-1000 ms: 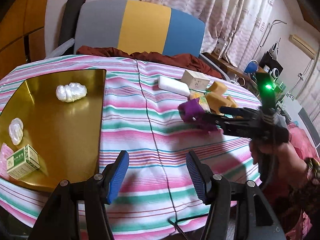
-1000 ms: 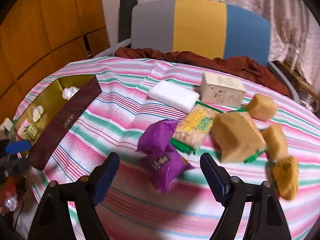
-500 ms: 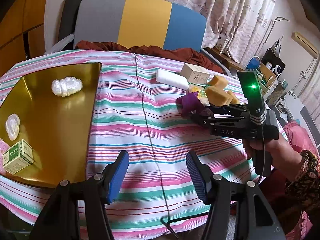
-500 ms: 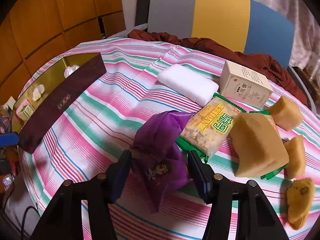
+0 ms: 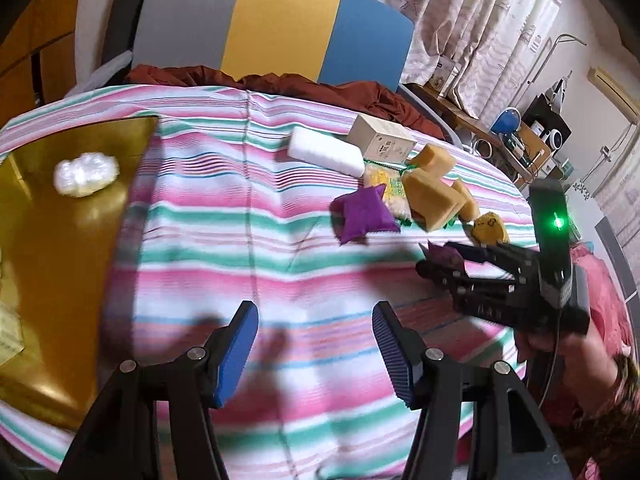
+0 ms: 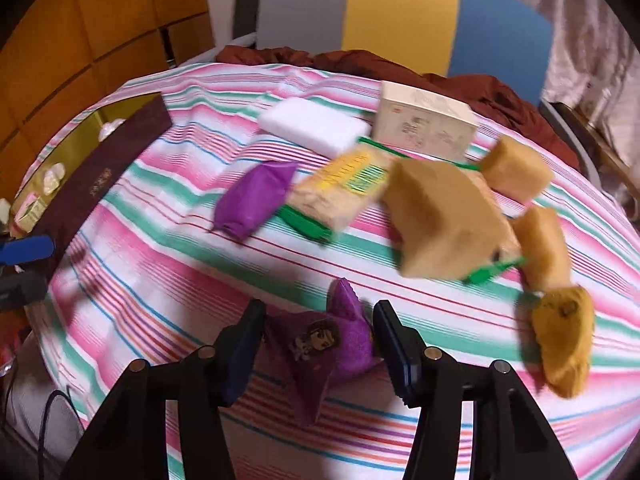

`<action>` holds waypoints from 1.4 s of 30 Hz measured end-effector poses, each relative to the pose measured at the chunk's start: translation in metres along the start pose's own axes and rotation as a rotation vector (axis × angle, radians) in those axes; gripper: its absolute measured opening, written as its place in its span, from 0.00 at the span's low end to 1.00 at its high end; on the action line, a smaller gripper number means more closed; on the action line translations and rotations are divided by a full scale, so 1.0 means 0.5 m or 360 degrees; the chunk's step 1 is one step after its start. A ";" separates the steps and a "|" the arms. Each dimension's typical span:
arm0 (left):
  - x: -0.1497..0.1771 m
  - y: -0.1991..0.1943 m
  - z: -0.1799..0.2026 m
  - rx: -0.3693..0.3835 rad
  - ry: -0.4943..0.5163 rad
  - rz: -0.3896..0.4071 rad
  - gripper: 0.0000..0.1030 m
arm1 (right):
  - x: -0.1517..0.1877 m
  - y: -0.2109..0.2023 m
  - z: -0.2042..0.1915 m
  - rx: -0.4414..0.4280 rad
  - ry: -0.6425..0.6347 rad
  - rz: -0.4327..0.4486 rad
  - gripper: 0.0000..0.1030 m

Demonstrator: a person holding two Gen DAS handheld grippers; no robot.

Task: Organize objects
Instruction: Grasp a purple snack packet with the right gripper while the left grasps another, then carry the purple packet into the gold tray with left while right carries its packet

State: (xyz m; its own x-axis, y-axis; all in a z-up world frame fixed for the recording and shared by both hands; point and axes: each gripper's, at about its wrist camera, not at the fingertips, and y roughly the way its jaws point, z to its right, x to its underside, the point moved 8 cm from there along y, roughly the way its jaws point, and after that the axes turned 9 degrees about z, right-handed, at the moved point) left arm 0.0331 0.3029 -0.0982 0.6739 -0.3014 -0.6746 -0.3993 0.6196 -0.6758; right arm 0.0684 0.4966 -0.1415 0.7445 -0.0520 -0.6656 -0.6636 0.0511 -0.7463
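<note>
My right gripper (image 6: 318, 334) is shut on a purple snack packet (image 6: 324, 344) with a cartoon face and holds it above the striped tablecloth (image 6: 168, 280). It shows in the left wrist view (image 5: 440, 258) too, at the right. A second purple packet (image 6: 252, 202) lies on the cloth beside a yellow-green cracker pack (image 6: 340, 188), also seen in the left wrist view (image 5: 362, 214). My left gripper (image 5: 314, 344) is open and empty over the cloth. A gold tray (image 5: 60, 240) lies at the left with a white wrapped sweet (image 5: 86, 172) in it.
A white block (image 6: 312, 126), a cream box (image 6: 424, 122) and several tan pastry packs (image 6: 444, 220) lie at the cloth's far right. A dark maroon lid (image 6: 104, 176) leans on the tray. A chair (image 5: 272, 20) with red cloth stands behind the table.
My right gripper has closed on one purple packet and pulled it back from the pile, lifting it. The other purple packet stays on the cloth. My left gripper stays open.
</note>
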 end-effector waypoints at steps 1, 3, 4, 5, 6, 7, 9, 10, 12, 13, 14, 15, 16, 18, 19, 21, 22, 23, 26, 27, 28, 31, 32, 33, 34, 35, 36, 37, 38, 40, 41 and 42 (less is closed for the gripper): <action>-0.006 0.012 0.005 0.0005 0.0001 -0.0005 0.59 | 0.002 0.000 0.008 0.0027 0.0007 0.0001 0.54; -0.019 0.042 0.017 0.0010 0.0002 -0.0018 0.59 | 0.005 0.004 0.019 0.0033 0.0040 -0.0015 0.53; -0.026 0.059 0.025 0.0022 -0.0002 -0.0029 0.59 | 0.006 0.005 0.022 0.0037 0.0051 -0.0023 0.53; -0.034 0.077 0.033 0.0042 -0.0009 -0.0040 0.59 | 0.008 0.006 0.025 0.0042 0.0061 -0.0031 0.53; -0.041 0.093 0.040 0.0048 -0.0014 -0.0050 0.59 | 0.011 0.009 0.030 0.0054 0.0074 -0.0053 0.51; -0.047 0.104 0.046 0.0057 -0.0020 -0.0055 0.59 | 0.015 0.011 0.033 0.0059 0.0084 -0.0072 0.47; -0.061 0.135 0.061 0.0080 -0.0026 -0.0072 0.59 | 0.016 0.012 0.043 0.0039 0.0150 -0.0070 0.45; -0.064 0.147 0.066 0.0093 -0.0028 -0.0083 0.59 | 0.016 0.012 0.047 0.0050 0.0159 -0.0072 0.44; -0.073 0.172 0.074 0.0094 -0.0020 -0.0096 0.59 | 0.016 0.012 0.050 0.0084 0.0142 -0.0077 0.44; -0.076 0.180 0.077 0.0087 -0.0008 -0.0094 0.59 | 0.016 0.012 0.050 0.0085 0.0140 -0.0077 0.44; -0.078 0.189 0.080 0.0085 0.0009 -0.0092 0.59 | 0.016 0.014 0.049 0.0084 0.0142 -0.0077 0.44; -0.080 0.200 0.084 0.0082 0.0030 -0.0096 0.59 | 0.017 0.015 0.050 0.0084 0.0148 -0.0077 0.44; -0.081 0.207 0.086 0.0082 0.0038 -0.0099 0.59 | 0.016 0.015 0.050 0.0082 0.0155 -0.0076 0.44; -0.085 0.216 0.088 0.0102 0.0036 -0.0090 0.59 | 0.016 0.017 0.051 0.0074 0.0168 -0.0077 0.44; -0.086 0.219 0.090 0.0114 0.0035 -0.0083 0.58 | 0.016 0.016 0.051 0.0071 0.0170 -0.0077 0.44; -0.087 0.223 0.096 0.0152 0.0044 -0.0060 0.57 | 0.015 0.017 0.052 0.0064 0.0185 -0.0079 0.44; -0.087 0.225 0.098 0.0149 0.0057 -0.0050 0.57 | 0.016 0.014 0.051 0.0060 0.0193 -0.0080 0.44; -0.085 0.227 0.098 0.0139 0.0073 -0.0043 0.53 | 0.016 0.014 0.053 0.0055 0.0202 -0.0080 0.44; -0.074 0.229 0.095 0.0121 0.0114 -0.0010 0.47 | 0.017 0.013 0.052 0.0049 0.0212 -0.0079 0.44; -0.071 0.225 0.094 0.0132 0.0129 0.0012 0.47 | 0.017 0.013 0.052 0.0051 0.0209 -0.0078 0.44; -0.070 0.225 0.094 0.0138 0.0141 0.0024 0.46 | 0.017 0.014 0.052 0.0053 0.0207 -0.0078 0.44; -0.055 0.214 0.094 0.0126 0.0226 0.0085 0.43 | 0.016 0.013 0.050 0.0057 0.0200 -0.0075 0.44; -0.048 0.210 0.096 0.0106 0.0277 0.0109 0.41 | 0.016 0.013 0.050 0.0057 0.0202 -0.0073 0.44; -0.040 0.205 0.098 0.0085 0.0318 0.0127 0.41 | 0.016 0.013 0.050 0.0055 0.0204 -0.0070 0.44; -0.036 0.198 0.098 0.0074 0.0322 0.0136 0.40 | 0.015 0.013 0.050 0.0056 0.0205 -0.0063 0.44; -0.034 0.193 0.097 0.0074 0.0308 0.0140 0.40 | 0.014 0.012 0.049 0.0053 0.0208 -0.0057 0.44; -0.030 0.188 0.093 0.0083 0.0287 0.0143 0.40 | 0.013 0.012 0.049 0.0048 0.0213 -0.0052 0.44; -0.030 0.188 0.092 0.0090 0.0274 0.0146 0.40 | 0.010 0.010 0.047 0.0036 0.0218 -0.0039 0.44; -0.029 0.184 0.088 0.0100 0.0252 0.0147 0.40 | 0.010 0.009 0.046 0.0035 0.0216 -0.0030 0.44; -0.026 0.177 0.081 0.0107 0.0216 0.0149 0.39 | 0.003 0.004 0.042 0.0042 0.0198 -0.0002 0.44; -0.023 0.175 0.079 0.0106 0.0209 0.0150 0.39 | 0.000 0.001 0.041 0.0039 0.0195 0.0013 0.44; -0.018 0.169 0.075 0.0103 0.0203 0.0152 0.39 | -0.002 0.001 0.041 0.0037 0.0196 0.0019 0.44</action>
State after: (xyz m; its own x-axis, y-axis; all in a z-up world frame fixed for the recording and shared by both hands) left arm 0.0165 0.3851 -0.1379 0.5489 -0.3257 -0.7698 -0.4143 0.6939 -0.5890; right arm 0.0689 0.5172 -0.1411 0.7210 -0.1732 -0.6709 -0.6696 0.0753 -0.7389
